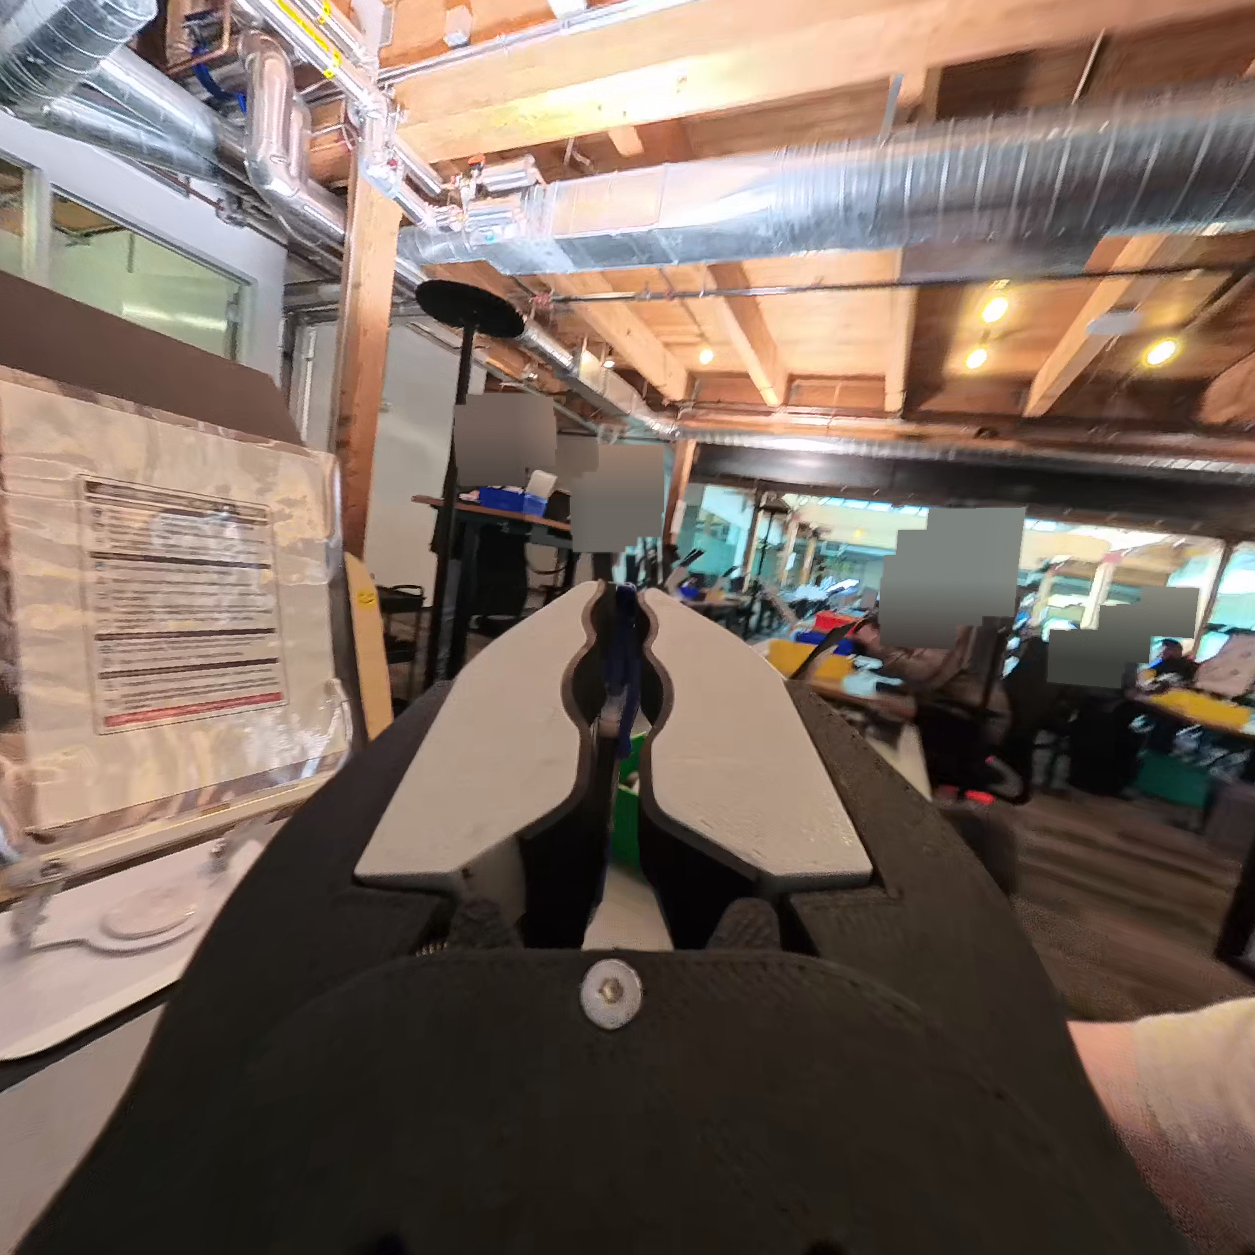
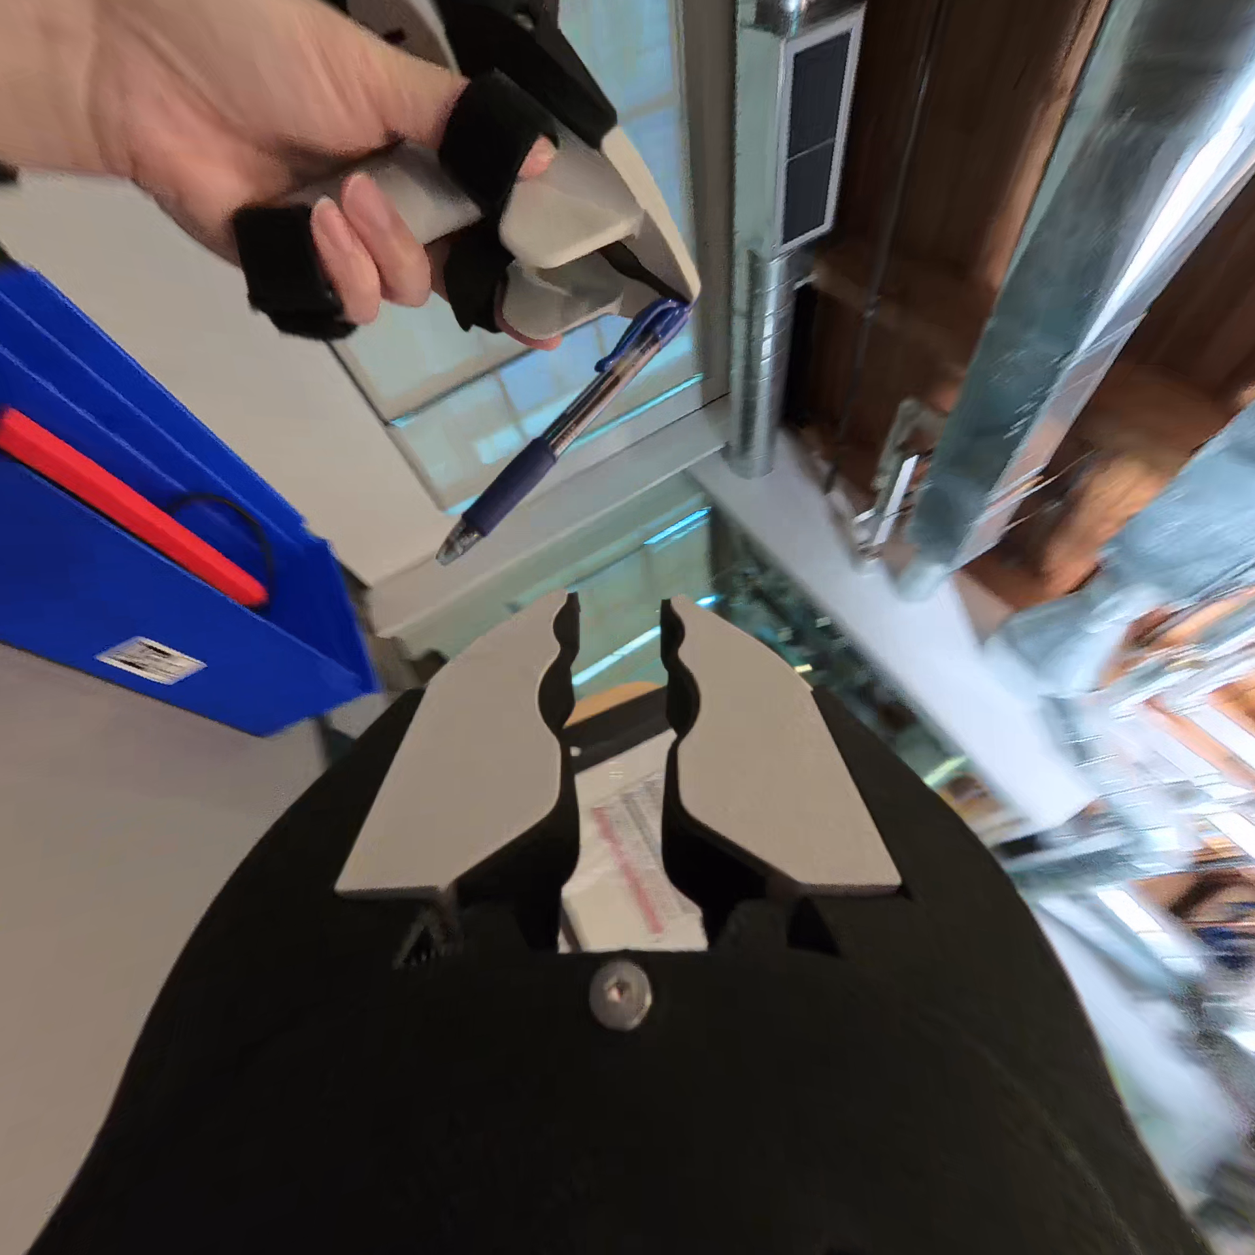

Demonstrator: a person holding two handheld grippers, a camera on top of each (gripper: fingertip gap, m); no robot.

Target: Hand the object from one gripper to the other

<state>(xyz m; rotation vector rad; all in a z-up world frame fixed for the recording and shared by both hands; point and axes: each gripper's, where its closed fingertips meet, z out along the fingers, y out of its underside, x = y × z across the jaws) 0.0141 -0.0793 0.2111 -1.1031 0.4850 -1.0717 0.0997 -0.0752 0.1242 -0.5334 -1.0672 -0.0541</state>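
A blue click pen (image 2: 564, 434) with a clear barrel hangs in the air in the right wrist view, held by its clip end in my left gripper (image 2: 682, 302). The pen's tip points down-left, just above and left of my right gripper (image 2: 619, 601). My right gripper is open and empty, its grey fingers (image 2: 475, 767) apart. In the left wrist view my left gripper (image 1: 625, 591) is shut on the pen (image 1: 621, 652), which shows as a thin dark-blue sliver between the grey fingers (image 1: 502, 740). A hand (image 2: 224, 115) grips the left gripper's handle.
A blue bin (image 2: 136, 543) with a red bar sits at left in the right wrist view. A cardboard box with a taped paper sheet (image 1: 183, 604) stands on a white table (image 1: 81, 978) to the left. Desks, bins and people fill the room behind.
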